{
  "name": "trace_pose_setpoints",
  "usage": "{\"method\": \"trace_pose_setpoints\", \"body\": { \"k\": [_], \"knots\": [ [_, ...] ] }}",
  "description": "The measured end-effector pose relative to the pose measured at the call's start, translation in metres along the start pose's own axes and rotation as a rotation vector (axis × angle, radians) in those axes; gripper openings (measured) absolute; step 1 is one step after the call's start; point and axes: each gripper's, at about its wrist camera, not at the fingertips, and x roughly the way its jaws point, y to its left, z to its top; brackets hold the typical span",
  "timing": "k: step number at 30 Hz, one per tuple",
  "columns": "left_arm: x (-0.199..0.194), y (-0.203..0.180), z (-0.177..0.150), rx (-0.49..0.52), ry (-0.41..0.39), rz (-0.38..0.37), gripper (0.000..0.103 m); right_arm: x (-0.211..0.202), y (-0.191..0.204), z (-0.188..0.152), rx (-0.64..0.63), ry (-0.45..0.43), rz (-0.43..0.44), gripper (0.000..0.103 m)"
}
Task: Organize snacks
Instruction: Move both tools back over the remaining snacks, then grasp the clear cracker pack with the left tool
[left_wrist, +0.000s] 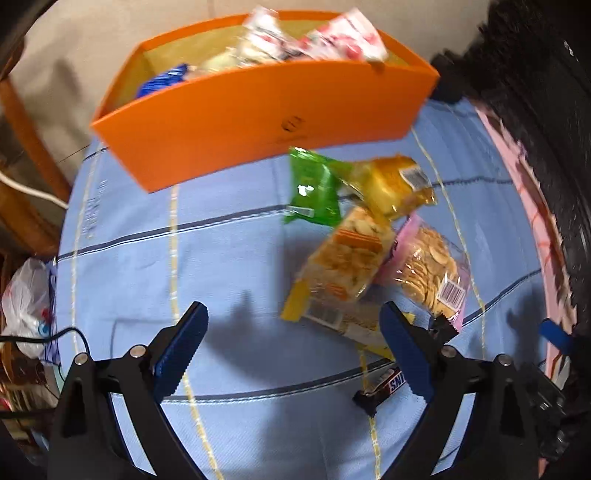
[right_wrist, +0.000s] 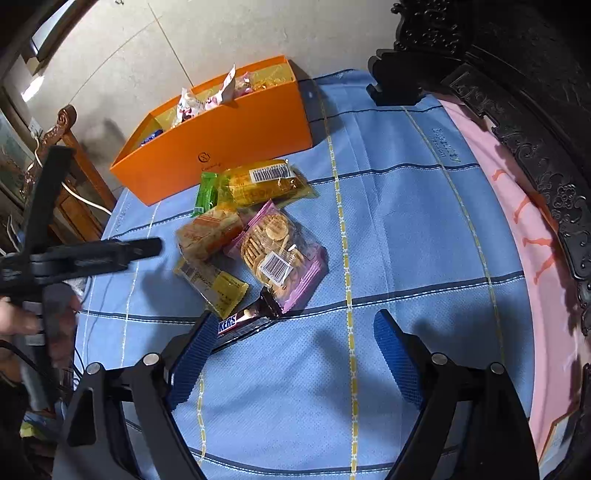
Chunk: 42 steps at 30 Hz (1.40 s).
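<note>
An orange box (left_wrist: 258, 122) (right_wrist: 236, 125) at the far side of the blue cloth holds several snack packs. In front of it lie a green pack (left_wrist: 314, 188) (right_wrist: 207, 190), a yellow pack (left_wrist: 395, 184) (right_wrist: 262, 184), an orange cracker pack (left_wrist: 343, 273) (right_wrist: 210, 232), a pink cracker pack (left_wrist: 428, 273) (right_wrist: 280, 254) and a Snickers bar (left_wrist: 384, 387) (right_wrist: 240, 325). My left gripper (left_wrist: 295, 347) is open and empty above the cloth, left of the pile. My right gripper (right_wrist: 295, 343) is open and empty; its left finger is next to the Snickers bar.
The blue checked cloth (right_wrist: 406, 229) covers the table. Dark carved furniture (right_wrist: 517, 92) and a pink strip (right_wrist: 524, 221) run along the right. A wooden chair (right_wrist: 74, 147) and a white plastic bag (left_wrist: 26, 295) are off the left edge. The left gripper's body (right_wrist: 74, 254) shows in the right wrist view.
</note>
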Motion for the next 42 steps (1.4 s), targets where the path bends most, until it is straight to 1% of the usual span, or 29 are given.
{"method": "trace_pose_setpoints", "body": {
  "k": [3,6,10,14,15,16,17,19,20,21,22,24,26,31,36,40,42],
  "knots": [
    [0.014,-0.015,0.003,0.042,0.014,0.002,0.092,-0.006,-0.005,-0.003,0.026,-0.009,-0.002,0.087],
    [0.025,-0.028,0.008,0.094,0.018,0.017,0.092,-0.008,-0.013,-0.012,0.057,0.001,-0.010,0.087],
    [0.037,-0.039,0.016,0.126,0.030,0.008,0.092,-0.009,-0.023,-0.020,0.100,0.013,-0.028,0.087],
    [0.050,-0.049,0.020,0.168,0.047,0.026,0.092,-0.011,-0.024,-0.025,0.121,0.014,-0.027,0.087],
    [0.052,-0.050,0.020,0.173,0.048,0.028,0.090,-0.012,-0.022,-0.025,0.119,0.013,-0.028,0.087],
    [0.055,-0.052,0.021,0.179,0.054,0.023,0.086,-0.014,-0.020,-0.027,0.115,0.012,-0.029,0.087],
    [0.058,-0.053,0.022,0.180,0.065,0.011,0.075,-0.016,-0.018,-0.028,0.115,0.010,-0.029,0.087],
    [0.063,-0.054,0.023,0.177,0.090,0.004,0.066,-0.020,-0.017,-0.030,0.116,0.006,-0.029,0.087],
    [0.067,-0.054,0.022,0.177,0.103,0.003,0.056,-0.022,-0.017,-0.032,0.116,0.003,-0.031,0.087],
    [0.069,-0.053,0.022,0.178,0.112,-0.002,0.052,-0.024,-0.016,-0.033,0.117,-0.001,-0.034,0.087],
    [0.070,-0.053,0.021,0.178,0.111,-0.005,0.052,-0.027,-0.017,-0.036,0.120,-0.004,-0.037,0.087],
    [0.067,-0.055,0.019,0.192,0.091,0.003,0.050,-0.031,-0.018,-0.040,0.127,-0.007,-0.043,0.087],
    [0.062,-0.054,0.014,0.191,0.087,0.013,0.050,-0.034,-0.020,-0.046,0.144,-0.010,-0.048,0.087],
    [0.032,-0.040,0.002,0.149,0.043,-0.026,0.049,-0.039,-0.022,-0.054,0.158,-0.014,-0.045,0.087],
    [-0.004,-0.013,-0.013,0.058,0.002,-0.080,0.049,-0.038,-0.017,-0.051,0.138,-0.007,-0.025,0.087],
    [-0.021,0.008,-0.033,-0.005,-0.016,-0.085,0.049,-0.031,-0.004,-0.043,0.096,0.010,-0.001,0.087],
    [-0.031,0.025,-0.043,-0.035,-0.019,-0.087,0.049,-0.026,0.004,-0.038,0.073,0.024,0.018,0.087]
  ]
}}
